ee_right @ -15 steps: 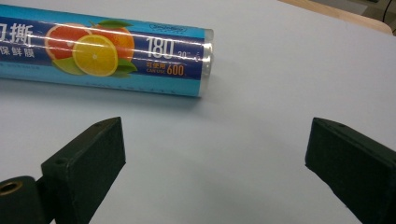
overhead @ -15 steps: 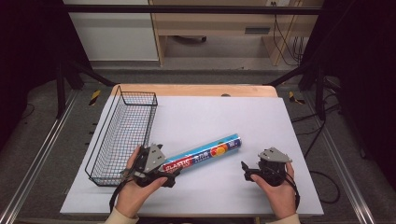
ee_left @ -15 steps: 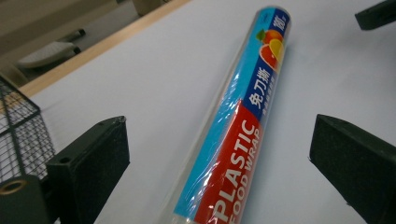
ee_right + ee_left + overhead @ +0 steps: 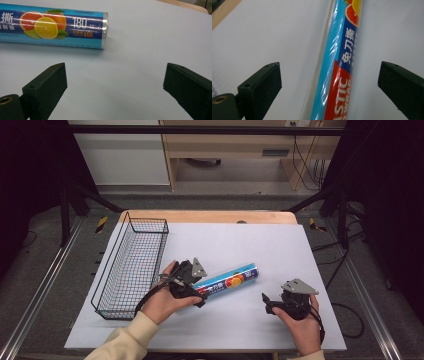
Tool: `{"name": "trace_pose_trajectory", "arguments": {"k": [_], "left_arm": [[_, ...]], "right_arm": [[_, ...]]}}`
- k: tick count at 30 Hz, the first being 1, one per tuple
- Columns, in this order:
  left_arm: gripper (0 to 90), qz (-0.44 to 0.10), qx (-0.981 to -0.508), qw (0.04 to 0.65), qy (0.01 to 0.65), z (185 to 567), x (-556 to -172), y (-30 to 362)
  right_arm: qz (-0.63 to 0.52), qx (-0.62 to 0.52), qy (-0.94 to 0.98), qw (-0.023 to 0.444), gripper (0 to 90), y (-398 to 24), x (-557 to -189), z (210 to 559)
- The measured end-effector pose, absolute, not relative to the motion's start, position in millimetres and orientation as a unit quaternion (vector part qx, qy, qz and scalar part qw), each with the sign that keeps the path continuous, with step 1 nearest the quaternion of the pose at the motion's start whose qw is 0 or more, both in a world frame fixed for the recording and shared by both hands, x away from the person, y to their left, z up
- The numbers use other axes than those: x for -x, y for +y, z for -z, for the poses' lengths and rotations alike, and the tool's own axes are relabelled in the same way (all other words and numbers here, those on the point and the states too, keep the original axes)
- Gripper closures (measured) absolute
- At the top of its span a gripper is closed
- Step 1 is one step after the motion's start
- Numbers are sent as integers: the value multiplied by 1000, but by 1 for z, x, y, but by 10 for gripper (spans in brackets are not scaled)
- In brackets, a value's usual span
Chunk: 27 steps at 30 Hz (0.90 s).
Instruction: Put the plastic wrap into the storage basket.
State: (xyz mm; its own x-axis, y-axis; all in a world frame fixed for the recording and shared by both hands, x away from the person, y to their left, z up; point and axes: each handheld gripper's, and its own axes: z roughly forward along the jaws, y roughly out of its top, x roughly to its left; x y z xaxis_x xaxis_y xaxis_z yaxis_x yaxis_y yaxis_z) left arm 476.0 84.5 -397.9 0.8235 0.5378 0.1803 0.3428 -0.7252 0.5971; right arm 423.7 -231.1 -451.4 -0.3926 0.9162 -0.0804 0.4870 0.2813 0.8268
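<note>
Since half a second ago we see little change: the left gripper remains at the near end of the plastic wrap roll, and the right gripper has barely shifted on the white table.

The roll lies flat near the middle of the table, slanting from the left hand up toward the right. In the left gripper view we see the roll running between the 2 jaws, which stand wide apart with clear gaps on both sides, so this gripper is open around it and not touching it.

In the right gripper view the 2 jaws are also spread wide over bare table, with the roll's capped end lying farther off, well apart from them. The right hand holds that gripper low at the table's near right.

A black wire basket stands along the table's left edge, just beside the left hand.
</note>
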Motion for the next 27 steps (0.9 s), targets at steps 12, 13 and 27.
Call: {"name": "trace_pose_trajectory", "arguments": {"k": [12, 13, 27], "left_arm": [[85, -171, -930, 250, 208, 426, -501, 43], [86, -171, -934, 238, 203, 431, -503, 38], [160, -164, -946, 204, 192, 443, -514, 29]], "right_arm": [[-373, -468, 749, 283, 58, -229, -424, 452], [-374, -468, 750, 281, 58, -229, -424, 452], [-375, -465, 752, 278, 60, -228, -424, 452]]}}
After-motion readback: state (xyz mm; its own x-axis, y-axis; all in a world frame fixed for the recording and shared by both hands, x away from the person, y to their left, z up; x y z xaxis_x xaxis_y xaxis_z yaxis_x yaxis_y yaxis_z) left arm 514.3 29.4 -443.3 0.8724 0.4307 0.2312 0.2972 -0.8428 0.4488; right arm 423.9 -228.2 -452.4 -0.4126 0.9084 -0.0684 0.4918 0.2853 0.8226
